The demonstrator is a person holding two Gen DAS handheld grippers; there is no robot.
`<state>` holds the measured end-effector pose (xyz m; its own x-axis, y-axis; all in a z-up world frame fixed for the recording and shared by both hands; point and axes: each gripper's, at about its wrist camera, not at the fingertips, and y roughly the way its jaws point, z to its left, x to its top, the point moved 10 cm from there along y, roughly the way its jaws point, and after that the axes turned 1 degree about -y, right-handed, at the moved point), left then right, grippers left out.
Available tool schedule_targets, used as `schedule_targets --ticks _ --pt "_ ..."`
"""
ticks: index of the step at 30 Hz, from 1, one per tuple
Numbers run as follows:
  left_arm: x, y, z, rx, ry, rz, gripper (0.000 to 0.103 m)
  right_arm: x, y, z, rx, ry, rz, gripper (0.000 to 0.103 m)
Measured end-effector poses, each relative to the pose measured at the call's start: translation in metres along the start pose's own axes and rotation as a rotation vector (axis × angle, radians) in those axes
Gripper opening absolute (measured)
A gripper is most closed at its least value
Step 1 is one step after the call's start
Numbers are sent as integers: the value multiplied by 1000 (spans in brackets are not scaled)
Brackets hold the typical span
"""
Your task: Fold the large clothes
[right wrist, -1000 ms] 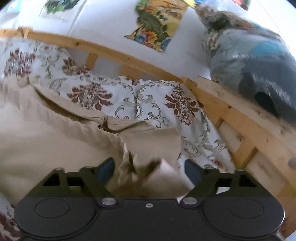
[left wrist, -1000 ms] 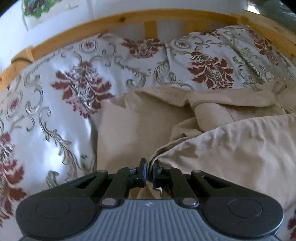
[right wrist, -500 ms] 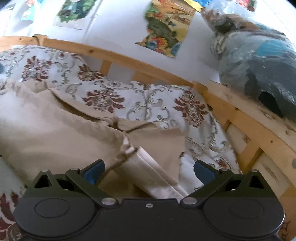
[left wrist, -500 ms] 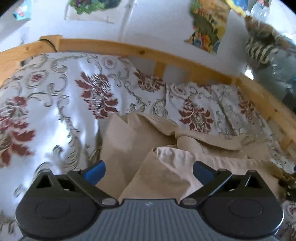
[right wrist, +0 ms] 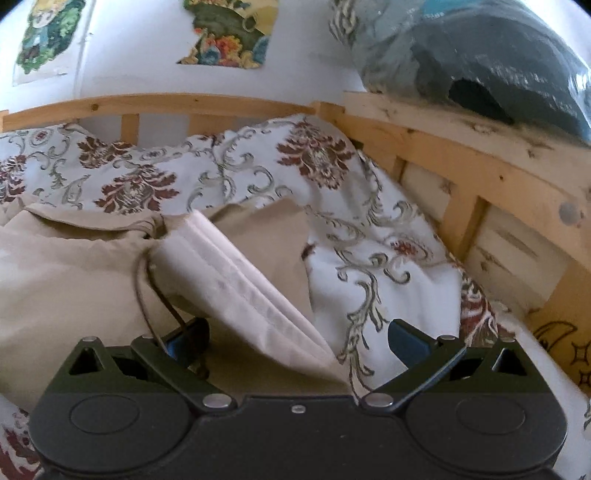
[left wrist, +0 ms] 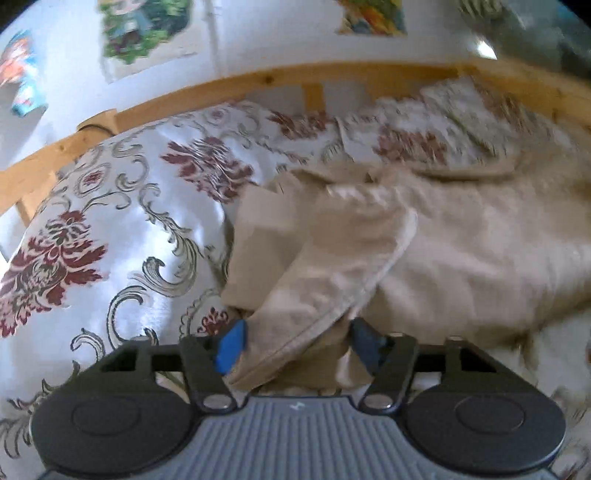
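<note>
Both of my grippers are sitting with jaws apart, the left gripper (left wrist: 295,345) straddling the beige garment's (left wrist: 461,251) hemmed corner, the right gripper (right wrist: 295,341) straddling its folded band.

Home bedroom, wooden bed frame (right wrist: 207,101), floral damask bedspread (left wrist: 122,236), picture cut-outs (right wrist: 231,31) on white wall

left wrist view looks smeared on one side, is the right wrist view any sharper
Left wrist view: motion blur smears the beige garment and bedspread toward the right edge, while the left gripper stays crisp. Right wrist view: much sharper, with the bed frame clear; both views show fisheye bending.
</note>
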<state>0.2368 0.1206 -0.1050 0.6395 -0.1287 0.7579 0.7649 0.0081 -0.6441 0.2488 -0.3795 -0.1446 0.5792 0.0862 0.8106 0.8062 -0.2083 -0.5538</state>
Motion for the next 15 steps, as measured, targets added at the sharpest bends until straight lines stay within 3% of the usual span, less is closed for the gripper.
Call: schedule_targets --ticks 2,3,4,5,8,10,12,15 --pt "6 -6 8 -23 -63 -30 47 -3 3 -5 -9 25 10 102" --pt "7 -7 15 -3 -80 -38 24 -4 5 -7 -8 43 14 102" --pt "10 -8 23 33 -101 -44 15 -4 6 -9 -1 65 17 102" --pt "12 -9 33 50 -149 -48 12 -4 6 -11 10 93 16 102" --pt "19 -10 57 61 -306 -55 6 -1 5 -15 55 179 -6 84" --pt "18 -2 67 50 -388 -16 5 2 3 -18 59 211 -29 76" --pt "15 6 72 59 -427 20 5 5 0 -22 39 228 -60 65" --pt "8 19 78 73 -457 69 5 4 4 -35 -29 253 -73 57"
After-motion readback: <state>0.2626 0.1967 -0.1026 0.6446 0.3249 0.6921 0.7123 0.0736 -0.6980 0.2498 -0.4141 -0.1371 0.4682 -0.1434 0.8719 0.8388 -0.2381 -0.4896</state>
